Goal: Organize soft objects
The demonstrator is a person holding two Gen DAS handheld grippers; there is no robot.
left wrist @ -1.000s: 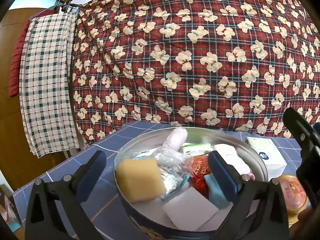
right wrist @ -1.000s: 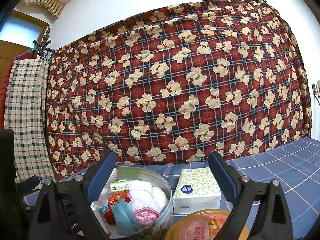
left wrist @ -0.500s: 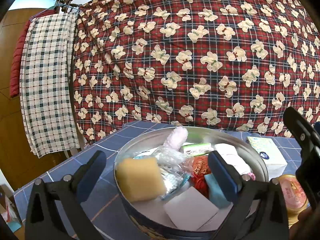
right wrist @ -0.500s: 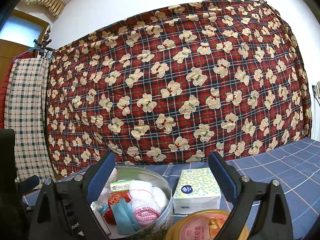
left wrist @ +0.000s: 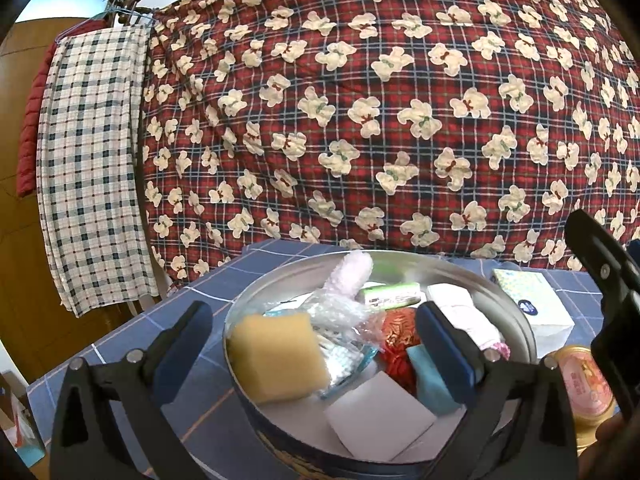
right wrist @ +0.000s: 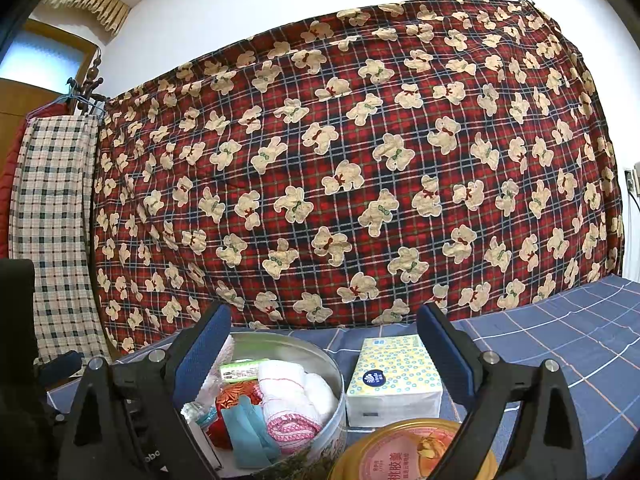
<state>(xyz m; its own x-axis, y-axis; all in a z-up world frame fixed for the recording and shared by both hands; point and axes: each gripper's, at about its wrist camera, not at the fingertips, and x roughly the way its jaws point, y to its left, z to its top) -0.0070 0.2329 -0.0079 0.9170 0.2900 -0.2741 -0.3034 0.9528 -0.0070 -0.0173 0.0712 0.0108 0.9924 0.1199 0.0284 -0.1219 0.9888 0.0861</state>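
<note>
Both grippers hang empty, fingers wide apart: left gripper (left wrist: 312, 344) over the round metal tin (left wrist: 516, 320), right gripper (right wrist: 324, 344) nearer the tissue box (right wrist: 394, 376). Tin sits on the blue checked cloth (right wrist: 560, 340), holding a yellow sponge (left wrist: 276, 354), white pad (left wrist: 378, 414), bubble wrap (left wrist: 336, 312), rolled white towel (right wrist: 294, 392), teal cloth (right wrist: 248, 428). Orange lid (right wrist: 404, 452), maybe a jar's, sits beside the tin.

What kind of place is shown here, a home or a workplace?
Most likely a room in a home: a teddy-bear plaid blanket hangs as a backdrop, checked cloth hangs from a coat stand, and a round tin of soft odds and ends sits on a blue checked tablecloth.
</note>
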